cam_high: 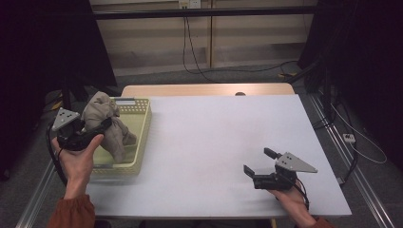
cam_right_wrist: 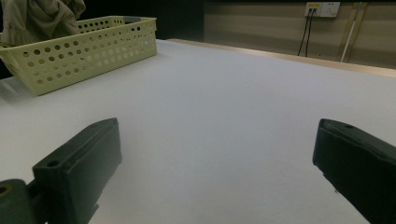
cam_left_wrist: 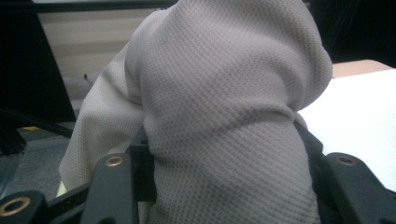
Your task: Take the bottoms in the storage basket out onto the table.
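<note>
A beige knitted cloth (cam_high: pixel 105 124) hangs bunched above the pale yellow perforated basket (cam_high: pixel 140 124) at the table's left edge. My left gripper (cam_high: pixel 97 127) is shut on the cloth's upper part, and the cloth's lower end drapes down into the basket. In the left gripper view the cloth (cam_left_wrist: pixel 224 121) bulges up between the two black jaws. My right gripper (cam_high: pixel 259 163) stands open low over the white table near the front right, with nothing between its jaws. The right gripper view shows the basket (cam_right_wrist: pixel 84 51) far off to the left with the cloth (cam_right_wrist: pixel 37 16) above it.
The white tabletop (cam_high: pixel 218 137) stretches between the basket and my right gripper. A wooden strip (cam_high: pixel 209 89) runs along the table's far edge. Cables trail on the floor behind and to the right. A wall socket (cam_right_wrist: pixel 322 8) sits on the far wall.
</note>
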The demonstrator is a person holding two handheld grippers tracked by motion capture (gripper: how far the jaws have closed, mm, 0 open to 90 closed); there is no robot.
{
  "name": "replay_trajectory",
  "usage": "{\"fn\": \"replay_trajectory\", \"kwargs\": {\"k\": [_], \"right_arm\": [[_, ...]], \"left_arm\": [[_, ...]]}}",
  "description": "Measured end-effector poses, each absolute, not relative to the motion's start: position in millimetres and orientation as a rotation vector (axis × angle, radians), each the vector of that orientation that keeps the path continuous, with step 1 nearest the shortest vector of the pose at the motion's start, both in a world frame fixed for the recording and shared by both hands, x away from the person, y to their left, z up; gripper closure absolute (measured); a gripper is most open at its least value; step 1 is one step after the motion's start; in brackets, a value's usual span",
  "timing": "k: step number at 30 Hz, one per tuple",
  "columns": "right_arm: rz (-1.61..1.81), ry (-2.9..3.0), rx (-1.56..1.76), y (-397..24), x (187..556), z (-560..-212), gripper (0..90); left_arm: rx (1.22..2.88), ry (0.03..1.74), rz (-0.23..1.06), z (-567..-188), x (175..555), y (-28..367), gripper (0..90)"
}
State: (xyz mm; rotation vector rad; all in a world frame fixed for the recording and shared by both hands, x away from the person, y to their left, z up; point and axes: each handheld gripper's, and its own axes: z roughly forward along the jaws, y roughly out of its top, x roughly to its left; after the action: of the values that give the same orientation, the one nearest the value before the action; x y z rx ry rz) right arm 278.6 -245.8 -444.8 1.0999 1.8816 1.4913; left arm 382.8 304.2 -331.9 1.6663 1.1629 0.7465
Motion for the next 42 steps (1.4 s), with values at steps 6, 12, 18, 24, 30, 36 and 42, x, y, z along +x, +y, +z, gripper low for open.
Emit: {"fn": "replay_trajectory", "kwargs": {"k": [6, 12, 18, 24, 30, 36, 42], "right_arm": [[1.492, 1.88, 1.099, -245.7, 278.5, -444.7, 1.0], [1.492, 1.881, 1.099, -245.6, 278.5, -444.7, 1.0], [1.493, 1.881, 1.098, -245.6, 278.5, -444.6, 1.0], [1.493, 1.88, 1.097, -245.9, 278.5, -444.7, 1.0], [1.491, 1.88, 1.097, -245.9, 278.4, -444.6, 1.0], [1.492, 1.88, 1.097, -245.9, 278.3, -444.6, 1.0], [1.495, 1.882, 1.097, -246.0, 278.4, -444.5, 1.0]], "left_arm": [[1.625, 1.16, 0.767, -328.8, 380.1, 305.6, 43.9], [1.595, 1.152, 0.792, -325.3, 376.8, 305.7, 43.7], [1.57, 1.115, 0.818, -319.7, 372.3, 303.5, 43.3], [1.555, 1.1, 0.838, -313.7, 368.2, 299.9, 43.2], [1.514, 1.061, 0.851, -308.9, 362.2, 298.3, 43.2], [1.495, 1.039, 0.871, -303.2, 357.1, 296.4, 43.2], [1.496, 1.021, 0.88, -297.6, 353.2, 293.6, 43.1]]}}
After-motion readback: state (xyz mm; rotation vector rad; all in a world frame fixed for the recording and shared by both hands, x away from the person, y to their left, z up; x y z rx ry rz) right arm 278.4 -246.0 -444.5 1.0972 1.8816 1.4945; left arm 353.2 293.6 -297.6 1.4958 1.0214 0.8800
